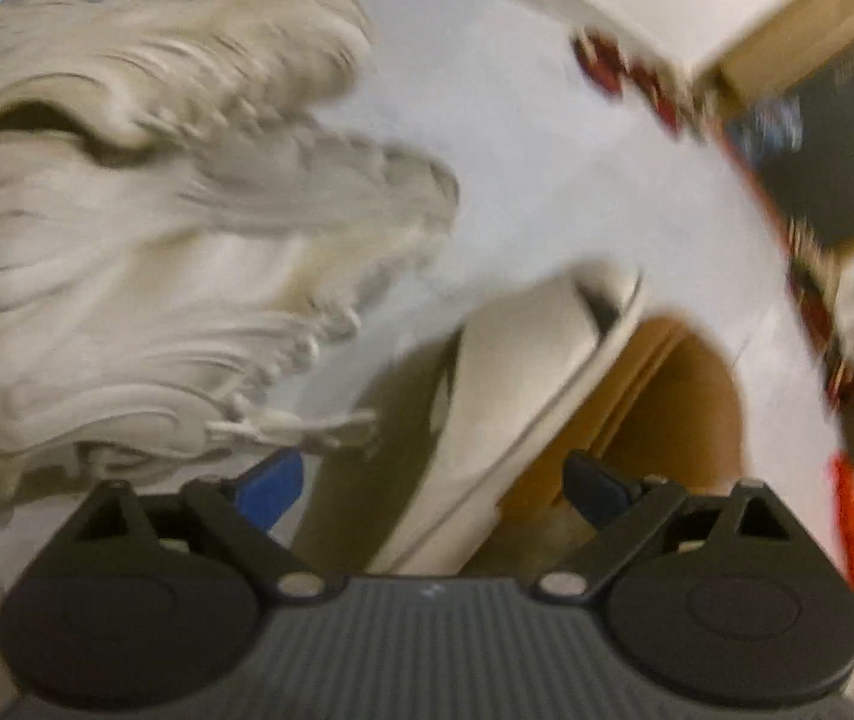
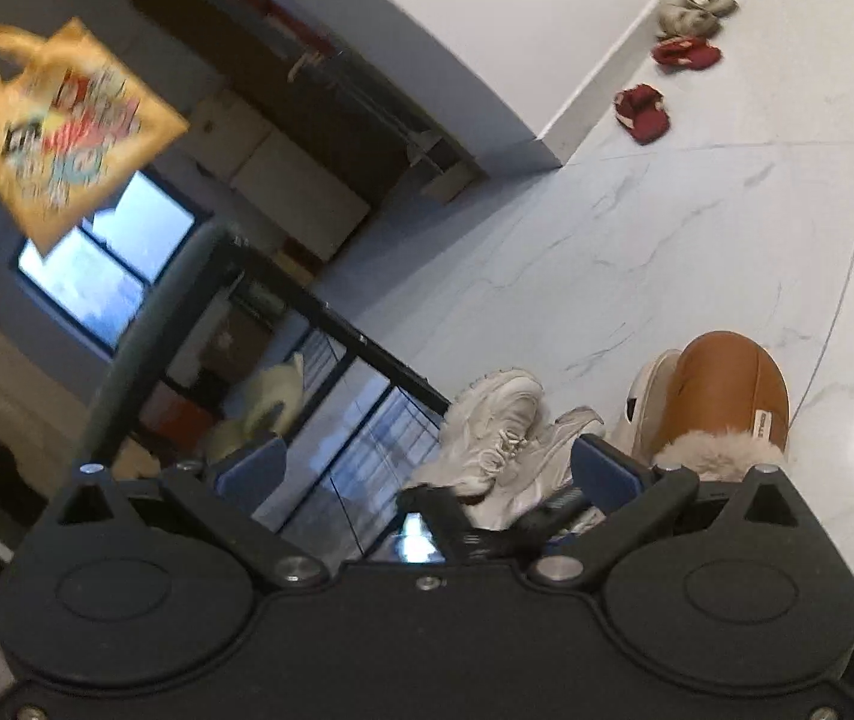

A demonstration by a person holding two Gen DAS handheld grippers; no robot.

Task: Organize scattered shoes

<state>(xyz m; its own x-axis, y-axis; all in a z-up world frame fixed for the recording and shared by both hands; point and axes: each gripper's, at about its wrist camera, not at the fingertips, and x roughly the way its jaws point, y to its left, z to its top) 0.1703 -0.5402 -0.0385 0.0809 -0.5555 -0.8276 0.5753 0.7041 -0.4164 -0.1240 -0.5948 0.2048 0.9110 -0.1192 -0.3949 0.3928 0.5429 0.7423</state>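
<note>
Left gripper (image 1: pixel 436 489) jaws wide, empty; cream slipper (image 1: pixel 523 384) between fingers, white sneakers (image 1: pixel 187 228) left. Right gripper (image 2: pixel 427 468) wide, empty.

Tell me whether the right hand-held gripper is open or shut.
Open. In the right wrist view the right hand-held gripper has its two blue fingers spread wide apart, with nothing between them; the white sneakers lie beyond on the floor.

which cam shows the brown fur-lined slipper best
The right wrist view: the brown slipper is sharp there, with its rounded toe, fur collar and side tag visible. The left wrist view is motion-blurred and shows only part of it behind a cream shoe.
</note>
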